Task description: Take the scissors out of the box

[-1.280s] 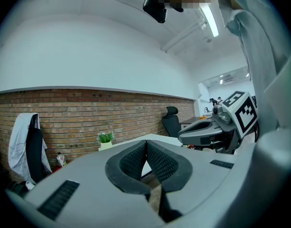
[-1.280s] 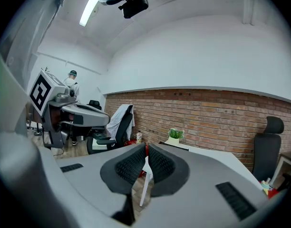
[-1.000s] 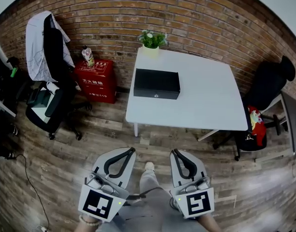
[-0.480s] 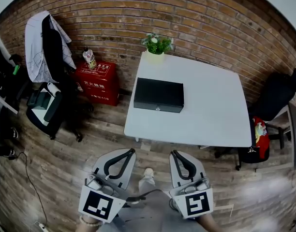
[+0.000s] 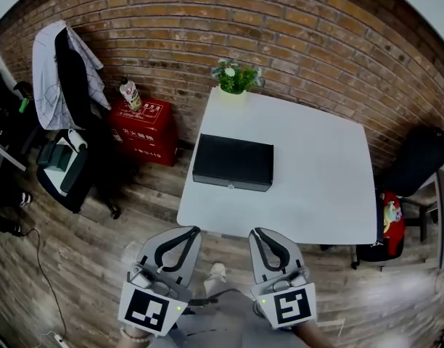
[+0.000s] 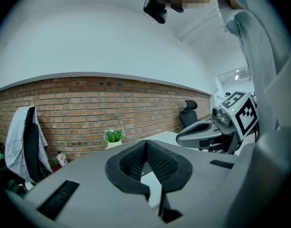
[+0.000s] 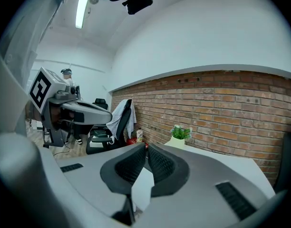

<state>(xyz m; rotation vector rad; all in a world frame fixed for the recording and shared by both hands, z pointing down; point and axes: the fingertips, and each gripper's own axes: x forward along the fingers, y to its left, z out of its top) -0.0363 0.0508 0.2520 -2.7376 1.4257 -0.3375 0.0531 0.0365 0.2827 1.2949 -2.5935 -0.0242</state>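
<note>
Low centre of frame: left gripper [image 5: 196, 229] and right gripper [image 5: 257, 231], both clenched tight, nothing between jaws. Closed black box [image 5: 233, 162] mid-frame, on left half of white table [image 5: 316, 183], well apart from both grippers.

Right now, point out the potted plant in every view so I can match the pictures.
Head view: potted plant at top centre, on the far edge of the white table.
Left gripper view: potted plant just left of the tips of the left tool.
Right gripper view: potted plant just right of the tips of the right tool.
Shared landmark: the brick wall right behind it.
</note>
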